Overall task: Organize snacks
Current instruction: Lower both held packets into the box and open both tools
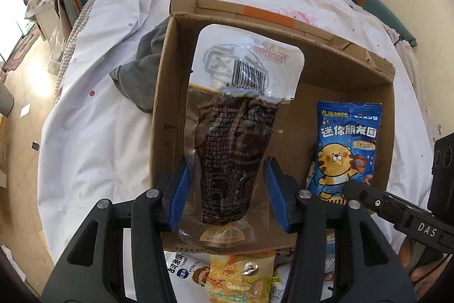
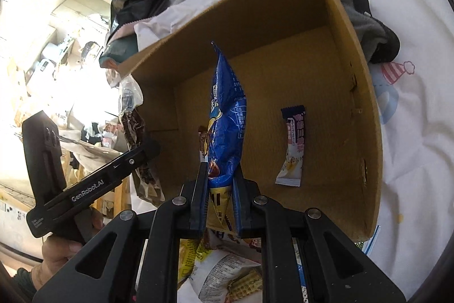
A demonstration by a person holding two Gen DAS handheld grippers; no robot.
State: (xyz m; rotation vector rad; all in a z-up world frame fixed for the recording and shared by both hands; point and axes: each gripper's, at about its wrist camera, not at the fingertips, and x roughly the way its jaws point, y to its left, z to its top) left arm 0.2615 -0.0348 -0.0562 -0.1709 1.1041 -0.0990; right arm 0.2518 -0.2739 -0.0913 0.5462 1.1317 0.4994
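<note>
My left gripper pinches a vacuum-sealed braised-meat pouch between its blue pads, which press on the clear film at either side of the dark meat; the pouch stands upright with its white barcode end on top, over the near left part of the open cardboard box. My right gripper is clamped on the lower end of a blue snack bag, the fingers nearly together with the crumpled foil squeezed between them, and the bag rises edge-on above the box floor, near the middle of the box. From the left wrist view the same blue bag shows its front, a cartoon tiger under white Chinese characters, at the right side of the box. One small white and dark blue candy wrapper lies flat on the box floor toward its right wall, well apart from the blue bag. Just outside the near box wall, under my grippers, more snack packets are heaped, among them a yellow packet. The box sits on a white printed sheet, and a grey cloth is bunched against the outside of its left wall.
</note>
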